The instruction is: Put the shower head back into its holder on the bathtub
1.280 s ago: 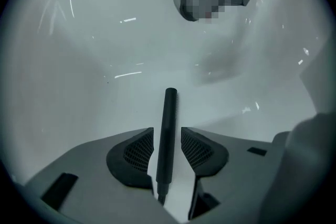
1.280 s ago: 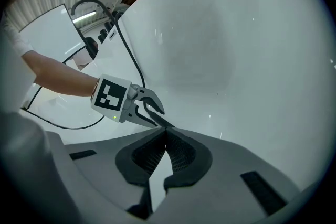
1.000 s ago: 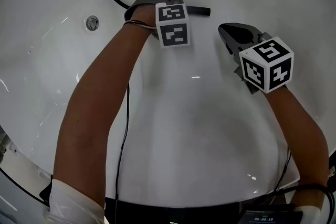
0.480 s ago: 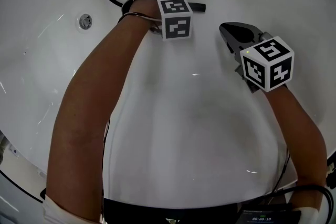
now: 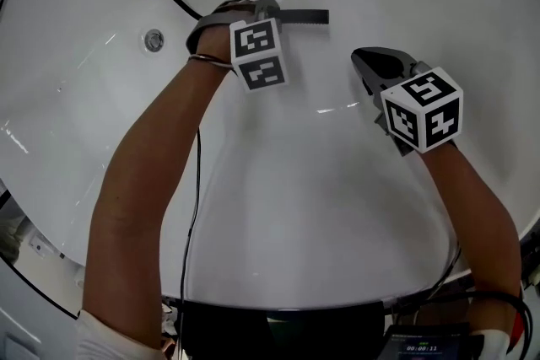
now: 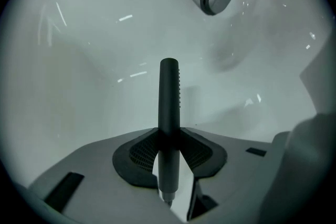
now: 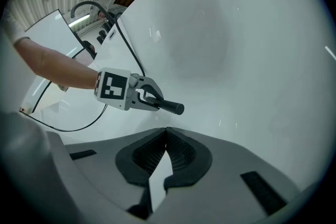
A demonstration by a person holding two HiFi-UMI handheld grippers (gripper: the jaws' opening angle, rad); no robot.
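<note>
left gripper view: shower head in the grip, holder not reached

my left gripper has just been closing its fingers, and the shower head stands between them with the ribbed pads pressed on its shaft from both sides, so i count that as a hold. in the right gripper view the shower head hangs clear of the white bathtub, sticking out past the fingers. my right gripper has its fingers together at the tips with nothing between them, and it hovers over the tub floor, well apart from the left.

by my reckoning the pick-up is done and the rest is left: carry the shower head to the tub edge, line it up and seat it. i can't make out the holder for certain. some dark fittings sit on the far rim in the right gripper view, too small to tell apart.

the shower head is a slim, straight, dark stick with a matt finish and a blunt round end. a row of fine ridges runs down one side near the tip. its lower end narrows to a small joint below the pads, and a black hose trails off toward those fittings.
</note>
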